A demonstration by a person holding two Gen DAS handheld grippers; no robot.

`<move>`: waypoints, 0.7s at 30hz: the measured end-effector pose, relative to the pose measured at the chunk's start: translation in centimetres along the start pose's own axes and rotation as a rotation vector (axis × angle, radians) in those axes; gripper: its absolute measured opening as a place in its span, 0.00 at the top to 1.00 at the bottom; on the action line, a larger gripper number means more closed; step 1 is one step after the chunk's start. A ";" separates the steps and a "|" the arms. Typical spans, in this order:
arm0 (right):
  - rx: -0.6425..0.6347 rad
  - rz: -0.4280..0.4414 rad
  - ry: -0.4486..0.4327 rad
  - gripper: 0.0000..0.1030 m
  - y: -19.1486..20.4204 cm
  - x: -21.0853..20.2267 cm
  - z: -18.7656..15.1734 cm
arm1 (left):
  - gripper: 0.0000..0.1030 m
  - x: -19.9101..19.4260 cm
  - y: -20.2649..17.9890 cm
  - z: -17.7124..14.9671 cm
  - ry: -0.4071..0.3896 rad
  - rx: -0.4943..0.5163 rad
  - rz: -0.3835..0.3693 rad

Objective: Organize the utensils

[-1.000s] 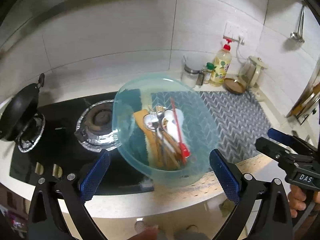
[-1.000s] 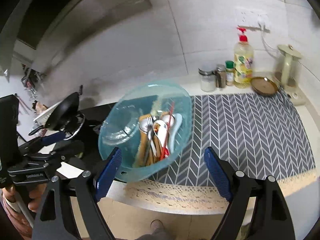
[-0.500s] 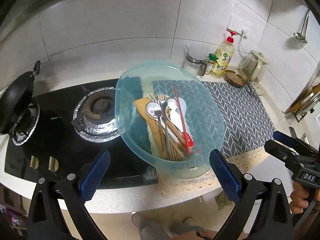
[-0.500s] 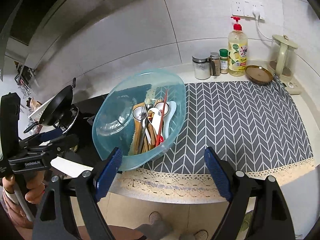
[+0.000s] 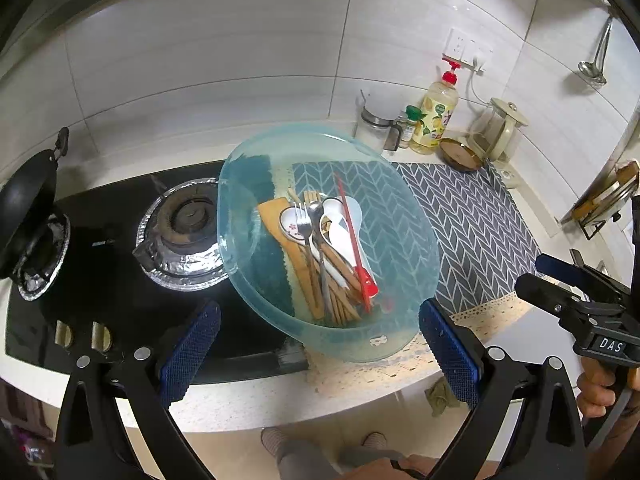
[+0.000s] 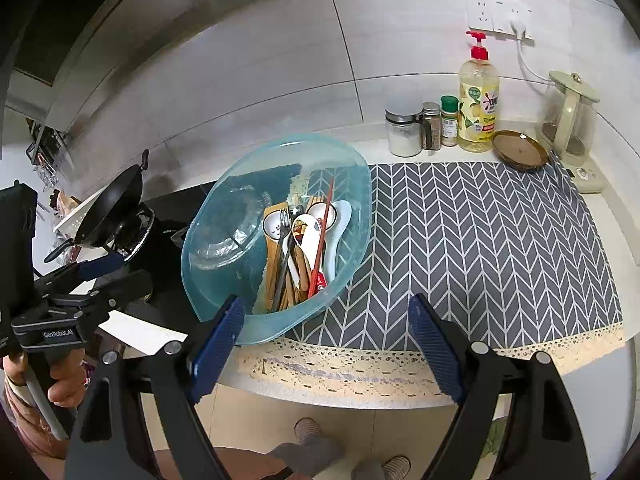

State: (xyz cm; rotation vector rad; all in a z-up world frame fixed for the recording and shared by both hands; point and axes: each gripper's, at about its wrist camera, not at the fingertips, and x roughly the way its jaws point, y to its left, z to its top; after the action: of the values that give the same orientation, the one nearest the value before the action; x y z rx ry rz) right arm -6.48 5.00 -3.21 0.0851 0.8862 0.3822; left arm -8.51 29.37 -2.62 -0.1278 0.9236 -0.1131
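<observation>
A clear blue plastic basin [image 5: 404, 280] [image 6: 352, 184] sits on the counter, half on the stove and half on a grey chevron mat. Inside lies a pile of utensils [image 5: 324, 256] [image 6: 298, 256]: wooden spatula, chopsticks, metal fork and spoon, white ceramic spoons, and a red-handled tool [image 5: 354, 248]. My left gripper [image 5: 316, 356] is open and empty, in front of the basin near the counter edge. My right gripper [image 6: 326, 344] is open and empty, just right of the basin's near rim.
A gas stove [image 5: 188, 224] with a black wok [image 5: 24, 208] lies left. The grey chevron mat [image 6: 480, 248] covers the right counter. Jars, a soap bottle [image 6: 478, 96], a brown dish [image 6: 519, 150] and a kettle [image 6: 570, 116] line the back wall.
Both grippers have pulled back and risen a little from the basin, so more counter and floor show. The basin and utensils have not moved. Both grippers stay open.
</observation>
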 end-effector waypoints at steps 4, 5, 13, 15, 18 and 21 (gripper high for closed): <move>-0.013 0.000 0.002 0.21 0.3 0.2 0.3 | 0.04 0.1 0.0 0.1 0.000 -0.001 -0.002; -0.016 0.001 0.002 0.21 0.4 0.2 0.3 | 0.04 0.2 0.0 0.1 0.002 -0.003 -0.003; -0.021 -0.004 0.009 0.21 0.3 0.8 0.7 | 0.04 1.0 -0.3 0.3 0.009 0.002 0.001; -0.019 -0.007 0.015 0.21 0.3 1.2 0.8 | 0.04 1.3 -0.3 0.5 0.012 0.004 -0.001; -0.012 -0.010 0.024 0.21 0.4 1.8 0.9 | 0.04 2.2 -0.3 0.7 0.024 0.011 0.001; -0.006 -0.012 0.034 0.21 0.3 2.5 1.1 | 0.04 2.9 -0.1 1.0 0.033 0.012 0.001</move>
State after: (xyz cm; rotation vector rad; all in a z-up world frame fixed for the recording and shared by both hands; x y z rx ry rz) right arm -4.36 6.30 -4.29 0.0685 0.9184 0.3761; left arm -5.99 28.93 -4.31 -0.1149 0.9563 -0.1197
